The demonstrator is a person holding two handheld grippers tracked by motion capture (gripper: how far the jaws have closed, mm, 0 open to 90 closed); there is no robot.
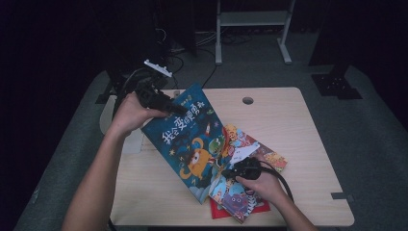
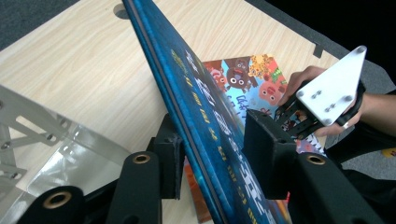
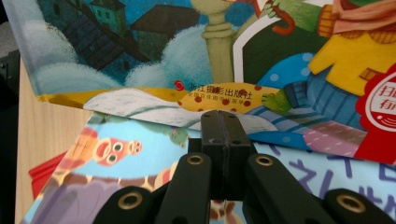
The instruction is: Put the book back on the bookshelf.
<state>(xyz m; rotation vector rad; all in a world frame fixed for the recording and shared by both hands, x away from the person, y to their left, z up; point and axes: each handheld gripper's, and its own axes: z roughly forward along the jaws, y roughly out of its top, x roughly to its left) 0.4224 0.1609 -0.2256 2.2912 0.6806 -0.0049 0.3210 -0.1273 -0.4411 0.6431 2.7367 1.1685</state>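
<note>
I held the blue picture book (image 1: 190,144) tilted up off the stack so that it could be separated from the books beneath; its upper corner was raised toward the left tool (image 1: 166,103), while its lower edge rested near the middle of the desk (image 1: 298,125). In the left gripper view the book's edge (image 2: 205,121) ran between the two black pads (image 2: 268,149). The gap was narrow, but I could not tell whether the pads pressed on the cover.

The right tool (image 1: 230,172) was fully closed with nothing between its jaws. I judged that it was placed on the colourful book (image 1: 240,144) underneath to keep the stack from sliding while the top book was lifted. In the right gripper view the closed pads (image 3: 225,135) sat at the lower edge of the lifted book.

The blue book was a thin hardcover with a dark blue cover, light Chinese title characters and an orange cartoon monster. A red book (image 1: 221,209) protruded from under the stack at the near edge of the desk.
</note>
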